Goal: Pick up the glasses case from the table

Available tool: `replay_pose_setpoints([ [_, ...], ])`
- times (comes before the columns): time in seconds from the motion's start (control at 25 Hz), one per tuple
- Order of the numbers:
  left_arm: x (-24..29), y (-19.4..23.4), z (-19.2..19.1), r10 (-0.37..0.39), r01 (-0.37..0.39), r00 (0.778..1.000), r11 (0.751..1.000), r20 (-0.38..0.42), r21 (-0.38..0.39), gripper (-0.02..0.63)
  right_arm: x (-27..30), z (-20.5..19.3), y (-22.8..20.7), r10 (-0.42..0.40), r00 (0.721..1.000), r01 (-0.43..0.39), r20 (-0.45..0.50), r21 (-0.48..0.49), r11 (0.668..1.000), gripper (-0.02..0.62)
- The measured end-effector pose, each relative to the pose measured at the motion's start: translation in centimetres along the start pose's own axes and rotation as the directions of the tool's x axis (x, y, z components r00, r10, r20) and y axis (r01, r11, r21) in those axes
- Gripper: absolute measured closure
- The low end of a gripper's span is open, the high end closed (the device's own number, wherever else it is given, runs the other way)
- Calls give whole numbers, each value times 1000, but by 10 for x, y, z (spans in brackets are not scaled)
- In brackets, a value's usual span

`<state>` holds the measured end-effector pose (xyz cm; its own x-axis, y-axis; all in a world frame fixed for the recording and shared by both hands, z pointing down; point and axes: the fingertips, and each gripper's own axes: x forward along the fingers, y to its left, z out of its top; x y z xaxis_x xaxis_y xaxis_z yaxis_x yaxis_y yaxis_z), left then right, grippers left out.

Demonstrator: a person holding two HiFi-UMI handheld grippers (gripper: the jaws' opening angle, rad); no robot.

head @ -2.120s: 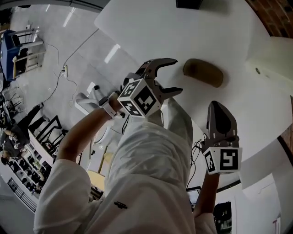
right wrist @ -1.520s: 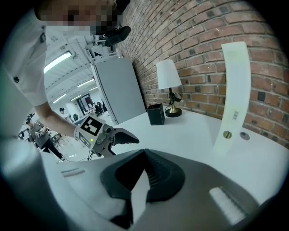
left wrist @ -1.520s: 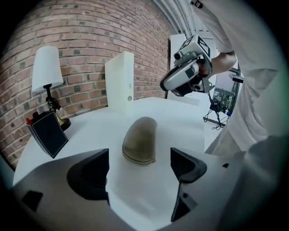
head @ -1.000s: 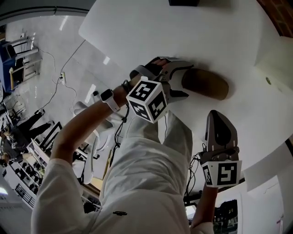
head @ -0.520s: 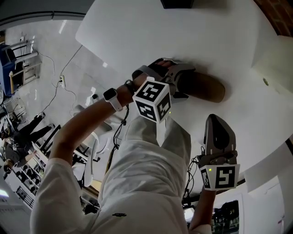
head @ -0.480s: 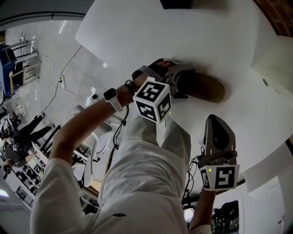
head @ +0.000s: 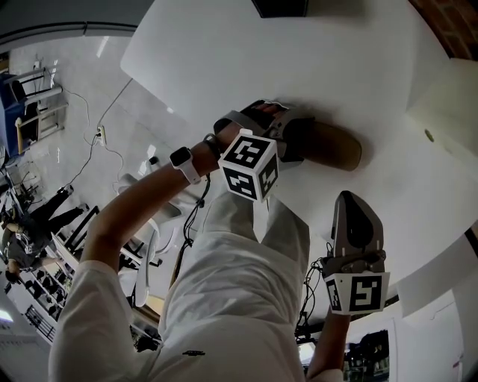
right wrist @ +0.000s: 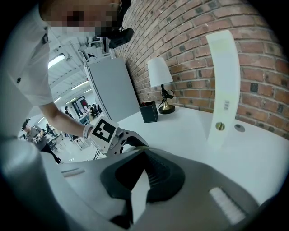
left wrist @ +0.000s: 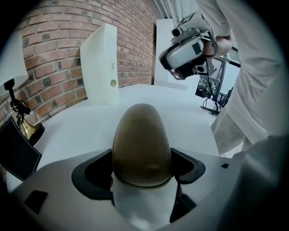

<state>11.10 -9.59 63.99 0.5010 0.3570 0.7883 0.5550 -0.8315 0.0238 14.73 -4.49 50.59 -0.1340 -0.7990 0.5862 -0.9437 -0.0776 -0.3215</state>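
Observation:
The brown oval glasses case (head: pixel 332 147) lies on the white round table (head: pixel 224 52). My left gripper (head: pixel 290 139) reaches in from the table's near edge and is shut on the case's left end. In the left gripper view the case (left wrist: pixel 142 140) fills the gap of the left gripper (left wrist: pixel 142 169), and both dark pads (left wrist: pixel 100 173) press its sides. The case's underside still seems to rest on the tabletop. My right gripper (head: pixel 357 205) hovers near the table's edge below the case, shut with nothing in it; in its own view the right gripper (right wrist: pixel 144 173) shows closed jaws.
A black box (head: pixel 280 7) stands at the table's far side, beside a lamp (right wrist: pixel 160 74). A white upright panel (right wrist: pixel 223 85) stands against the brick wall, to the right of the case. The person's white-clothed legs are under the table's near edge.
My left gripper moved from open beside the case onto its left end and closed around it. The right gripper has barely shifted.

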Motion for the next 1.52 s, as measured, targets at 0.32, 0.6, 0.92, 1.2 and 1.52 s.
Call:
replay_pose_setpoints([
  [0.32, -3, 0, 1, -4, 4, 1000, 1000, 9, -24, 229, -3, 1, -2, -3, 1000, 3, 7, -4, 1000, 586],
  [0.6, -11, 0, 8, 15, -13, 1000, 998, 26, -61, 235, -8, 3, -1, -4, 1000, 4, 17, -14, 1000, 586],
  [0.92, -32, 1, 25, 50, -43, 997, 991, 57, -124, 236, -20, 13, 1, 2, 999, -1, 39, -34, 999, 586],
  [1.2, -69, -1, 53, 108, -86, 989, 975, 97, -203, 238, -41, 35, 11, 12, 997, -7, 71, -66, 998, 586],
  [1.52, -116, 3, 76, 220, -164, 966, 927, 134, -338, 238, -63, 59, 17, 7, 994, 5, 111, -106, 994, 586],
])
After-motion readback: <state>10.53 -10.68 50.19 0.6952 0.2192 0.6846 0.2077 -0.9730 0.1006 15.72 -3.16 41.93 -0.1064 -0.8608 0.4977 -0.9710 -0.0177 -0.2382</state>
